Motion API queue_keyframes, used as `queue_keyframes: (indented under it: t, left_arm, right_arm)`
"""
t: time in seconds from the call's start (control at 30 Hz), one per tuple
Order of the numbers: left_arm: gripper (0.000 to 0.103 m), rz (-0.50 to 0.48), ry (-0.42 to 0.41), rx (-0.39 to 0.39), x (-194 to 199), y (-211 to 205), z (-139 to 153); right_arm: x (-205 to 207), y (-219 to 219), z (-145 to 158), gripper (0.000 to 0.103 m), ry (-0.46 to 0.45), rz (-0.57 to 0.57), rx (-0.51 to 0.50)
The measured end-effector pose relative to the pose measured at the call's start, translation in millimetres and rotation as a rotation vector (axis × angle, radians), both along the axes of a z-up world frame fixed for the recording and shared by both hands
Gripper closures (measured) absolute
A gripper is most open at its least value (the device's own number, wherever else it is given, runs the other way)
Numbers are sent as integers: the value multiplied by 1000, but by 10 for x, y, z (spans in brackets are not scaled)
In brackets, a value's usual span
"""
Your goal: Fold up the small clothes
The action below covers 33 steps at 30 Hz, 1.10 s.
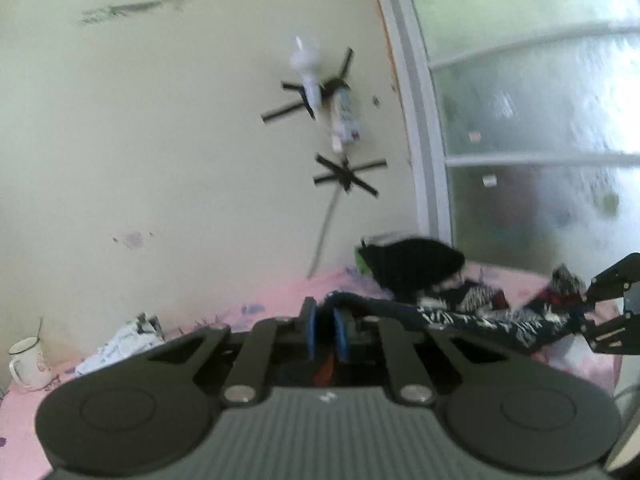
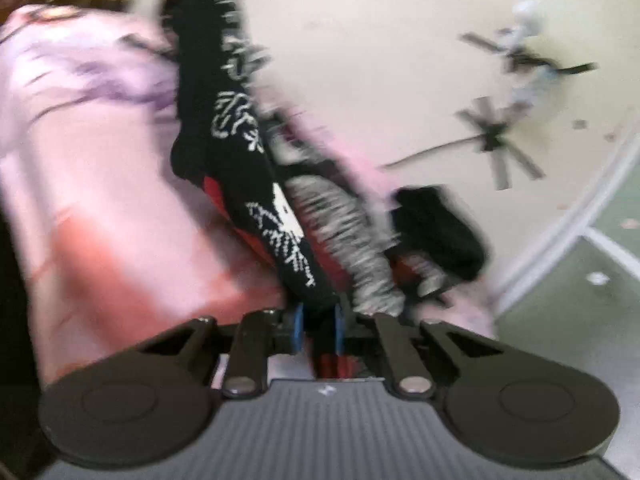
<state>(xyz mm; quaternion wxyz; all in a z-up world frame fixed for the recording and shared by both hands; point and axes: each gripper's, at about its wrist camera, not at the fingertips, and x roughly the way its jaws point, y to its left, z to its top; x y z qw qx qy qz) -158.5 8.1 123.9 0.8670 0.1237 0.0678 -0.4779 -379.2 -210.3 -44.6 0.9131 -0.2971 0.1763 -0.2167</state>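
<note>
The dark patterned garment [image 1: 472, 318], navy-black with white markings and a red underside, hangs stretched above the pink bedsheet [image 1: 256, 300], one end in each tool, presumably so that it can be pulled straight before a fold is laid. The left tongs [image 1: 325, 330] are clamped on one end of the garment: the blue pads [image 1: 311, 330] stand close together with dark cloth pinched between them and a scrap of red cloth showing below. From there the garment runs as a taut band toward the right tongs [image 1: 588, 312], which appear in the left wrist view gripping its far end, near the window [image 1: 540, 120]. In the right wrist view the right tongs are likewise closed on the garment, dark cloth bunched between their pads, while the rest trails away above the bedsheet; this view is badly smeared, so finer detail of the grip cannot be read. Beyond the garment, a black bundle of cloth [image 1: 416, 266] lies on the bedsheet close to the window, perhaps waiting its turn. At the far side of the bedsheet from the garment sit a crumpled paper [image 1: 124, 344] and a white mug [image 1: 30, 362], well apart from the work. Holding both ends lifted seems meant to let the cloth hang free of wrinkles; the risk is one end slipping out under tension.
</note>
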Motion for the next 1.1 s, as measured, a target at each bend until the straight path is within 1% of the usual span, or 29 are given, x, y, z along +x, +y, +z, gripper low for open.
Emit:
queue_keyframes:
  t: [0.03,0.1,0.13,0.23,0.27,0.37,0.43,0.5,0.57,0.6,0.67,0.73,0.83,0.93,1.0,1.07,1.1]
  left_arm:
    - [94,18,-8,-14,-33,20,39]
    - [94,50,-27,-50,-60,89,182]
    - [94,61,-35,-81,-67,146,288]
    - [95,79,-55,-207,-110,368,701]
    - [95,84,-77,-248,-151,445,850]
    - [95,127,-188,-346,-357,625,1331]
    - [95,149,-261,-391,-489,704,1640]
    - [95,171,-335,-408,-567,726,1906]
    - [95,209,-391,-395,-567,664,2100]
    - [95,222,-398,-384,-519,617,2166]
    - [95,246,-383,-349,-363,495,2237]
    - [95,271,-356,-302,-145,334,2200]
    - [95,297,-293,-229,284,115,1981]
    - [95,318,-197,-140,836,-199,1627]
    - [94,341,-146,-67,1255,-527,1338]
    - [94,368,-74,1,1751,-970,1023]
    - [91,385,-29,34,2017,-1221,850]
  right_arm:
    - [1,6,93,103,-62,-18,-7]
    - [-74,59,408,103,-218,-28,-8]
    - [-128,88,596,103,-291,-22,-6]
    - [-335,199,1228,103,-498,9,-8]
    - [-424,260,1455,103,-565,27,-14]
    - [-648,448,2019,103,-713,87,-51]
    - [-758,563,2336,103,-779,126,-71]
    - [-806,668,2572,103,-817,140,-105]
    - [-789,730,2775,103,-826,151,-129]
    - [-766,745,2840,103,-825,158,-132]
    - [-662,689,2967,103,-811,172,-123]
    - [-567,658,3005,103,-788,185,-99]
    - [-304,449,3006,103,-747,202,-32]
    - [100,177,2897,103,-665,193,57]
    - [511,-92,2739,103,-586,164,114]
    - [980,-399,2526,103,-514,117,167]
    - [1280,-602,2405,102,-486,81,204]
